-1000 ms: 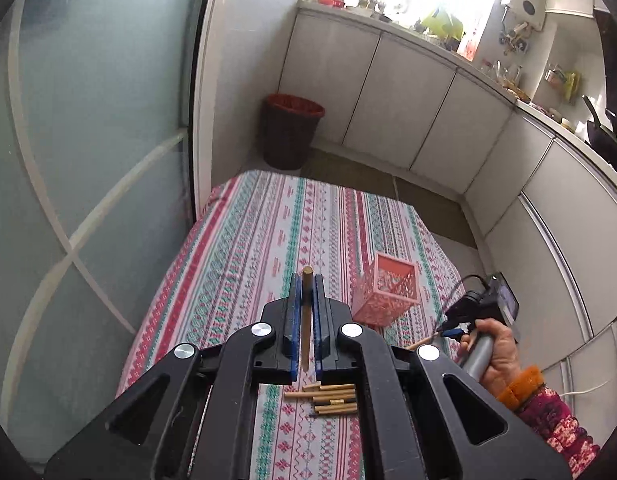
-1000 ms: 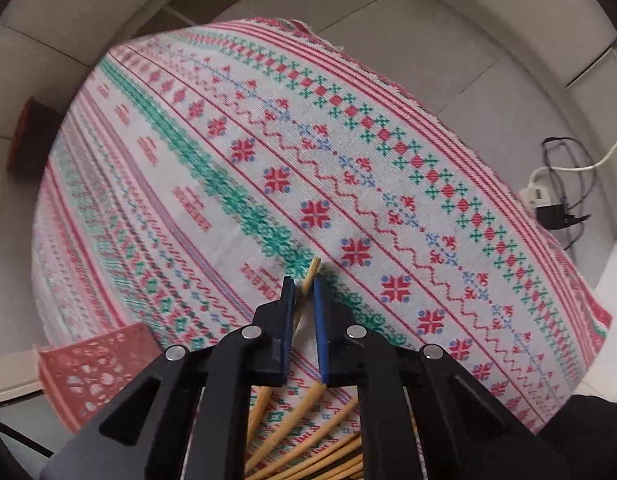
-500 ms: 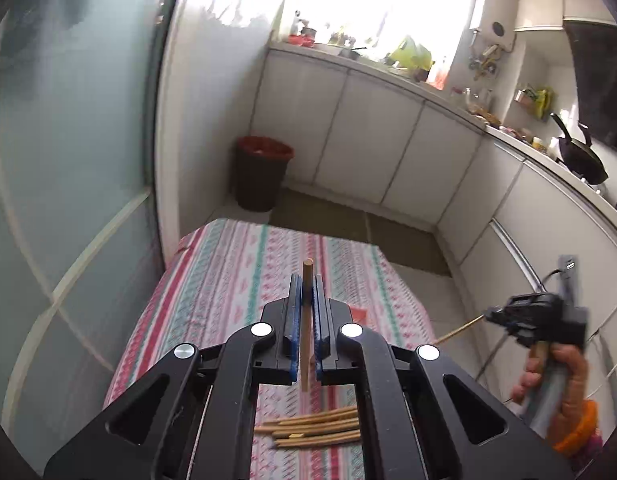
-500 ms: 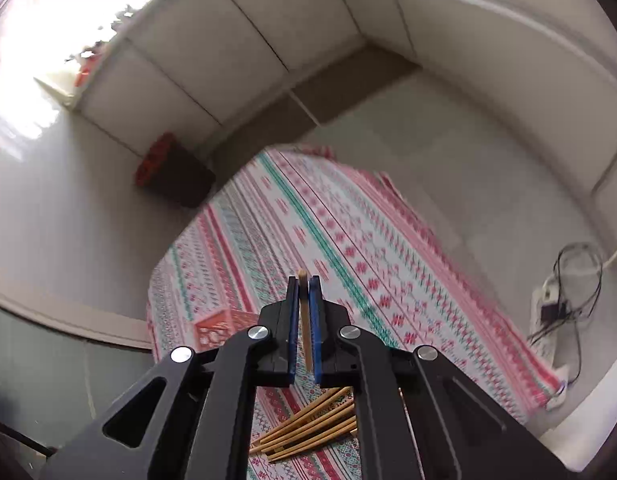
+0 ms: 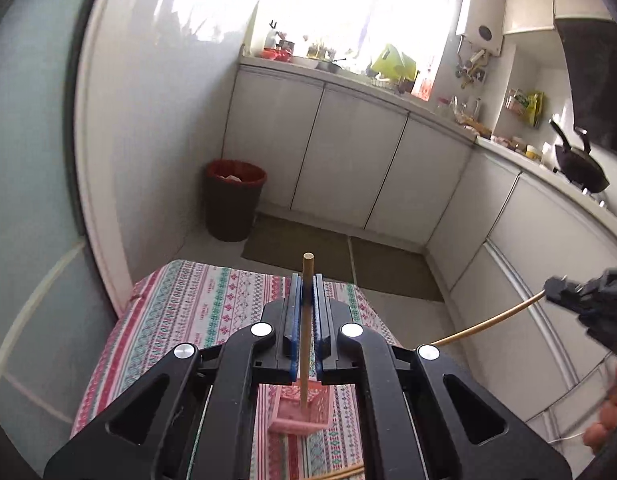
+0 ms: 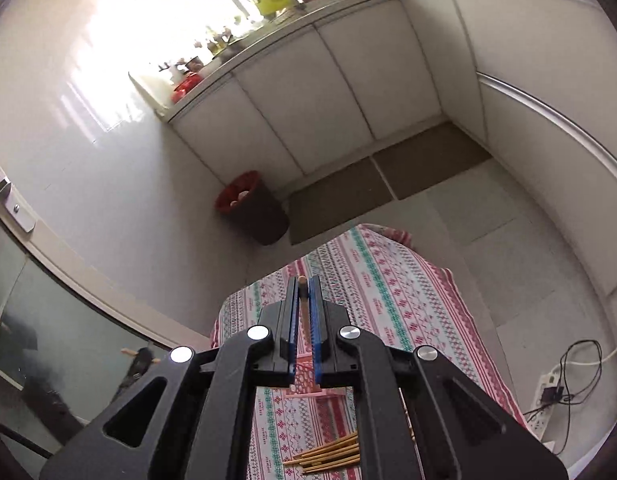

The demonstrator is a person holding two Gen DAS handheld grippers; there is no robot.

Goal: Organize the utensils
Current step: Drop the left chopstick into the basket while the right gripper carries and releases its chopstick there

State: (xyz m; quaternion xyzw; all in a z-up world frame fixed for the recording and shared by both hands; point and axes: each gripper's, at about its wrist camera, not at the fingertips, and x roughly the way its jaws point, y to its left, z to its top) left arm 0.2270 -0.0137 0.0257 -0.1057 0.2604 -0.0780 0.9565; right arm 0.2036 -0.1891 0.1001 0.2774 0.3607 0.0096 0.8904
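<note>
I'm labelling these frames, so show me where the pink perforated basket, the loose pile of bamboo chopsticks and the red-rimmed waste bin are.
Pink perforated basket (image 5: 298,420): left wrist view, on its near wall.
Loose pile of bamboo chopsticks (image 6: 328,454): right wrist view, mid-length of the bundle.
Red-rimmed waste bin (image 5: 233,204): left wrist view, on its dark side wall.

A dark round bin with a red rim (image 5: 233,200) stands by the white cabinet doors (image 5: 348,160); a black wok (image 5: 580,164) sits on the counter.

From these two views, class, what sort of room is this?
Most likely a home kitchen: white base cabinets under a cluttered counter, a black wok on the stove, and a waste bin.
</note>
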